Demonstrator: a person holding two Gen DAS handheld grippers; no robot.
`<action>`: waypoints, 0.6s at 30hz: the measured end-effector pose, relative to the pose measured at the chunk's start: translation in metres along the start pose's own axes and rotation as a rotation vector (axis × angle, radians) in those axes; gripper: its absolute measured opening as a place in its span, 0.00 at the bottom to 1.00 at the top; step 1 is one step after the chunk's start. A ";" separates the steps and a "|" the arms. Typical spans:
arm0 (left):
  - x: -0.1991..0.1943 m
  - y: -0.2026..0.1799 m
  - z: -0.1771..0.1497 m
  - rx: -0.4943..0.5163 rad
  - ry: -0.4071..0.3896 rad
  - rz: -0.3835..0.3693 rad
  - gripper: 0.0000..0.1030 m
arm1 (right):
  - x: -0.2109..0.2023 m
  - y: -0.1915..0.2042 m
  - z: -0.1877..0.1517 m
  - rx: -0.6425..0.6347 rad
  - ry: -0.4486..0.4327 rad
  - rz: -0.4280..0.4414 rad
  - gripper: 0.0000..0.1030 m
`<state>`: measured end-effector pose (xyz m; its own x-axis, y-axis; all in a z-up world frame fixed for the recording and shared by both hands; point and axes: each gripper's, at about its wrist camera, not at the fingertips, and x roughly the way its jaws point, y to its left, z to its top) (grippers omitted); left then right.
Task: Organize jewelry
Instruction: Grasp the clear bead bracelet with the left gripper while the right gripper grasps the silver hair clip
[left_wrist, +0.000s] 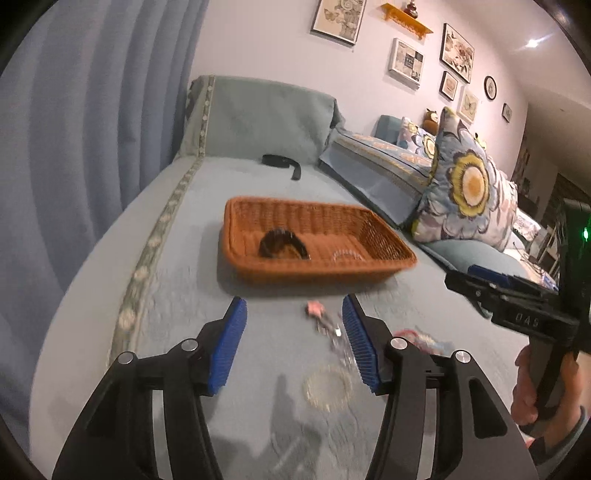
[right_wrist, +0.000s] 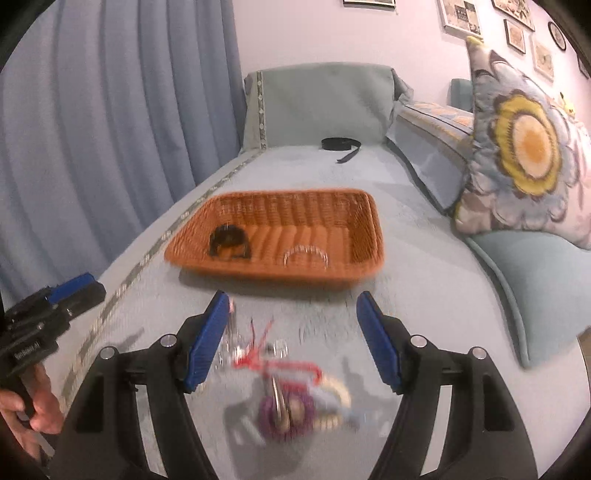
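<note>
A woven basket (left_wrist: 317, 240) is seen on a pale blue bed cover (left_wrist: 184, 258), ahead of both grippers. Inside it, a dark bracelet (left_wrist: 282, 242) is propped near the left end and a clear beaded bracelet (left_wrist: 347, 255) lies to its right; the same pair is seen in the right wrist view, dark bracelet (right_wrist: 229, 242) and clear bracelet (right_wrist: 306, 255).

The left gripper (left_wrist: 294, 325) is held with its jaws apart and nothing between the pads; a small pink piece (left_wrist: 314, 308) and a blurred chain (left_wrist: 334, 338) lie on the cover just beside its right finger.

The right gripper (right_wrist: 291, 325) is likewise spread wide and empty, above a loose heap of jewelry: a red cord (right_wrist: 280, 363), a purple coiled band (right_wrist: 286, 410) and a cream beaded ring (right_wrist: 338, 397), all on the cover nearer than the basket.

A black strap (right_wrist: 341, 144) lies far behind, and a flowered cushion (right_wrist: 524, 147) is propped to the right
</note>
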<state>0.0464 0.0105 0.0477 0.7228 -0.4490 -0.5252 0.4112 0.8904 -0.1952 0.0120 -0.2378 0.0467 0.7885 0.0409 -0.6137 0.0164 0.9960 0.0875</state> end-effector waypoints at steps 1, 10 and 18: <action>0.000 0.000 -0.005 -0.005 0.002 -0.001 0.51 | -0.004 -0.001 -0.012 0.003 0.006 -0.008 0.66; 0.028 0.004 -0.049 -0.022 0.101 -0.015 0.51 | 0.004 -0.026 -0.067 0.081 0.091 0.053 0.46; 0.050 0.003 -0.060 -0.031 0.163 -0.022 0.46 | 0.022 0.007 -0.070 -0.032 0.124 0.052 0.32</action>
<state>0.0508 -0.0052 -0.0289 0.6132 -0.4530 -0.6472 0.4073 0.8833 -0.2323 -0.0133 -0.2240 -0.0211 0.7059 0.1002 -0.7012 -0.0439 0.9942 0.0978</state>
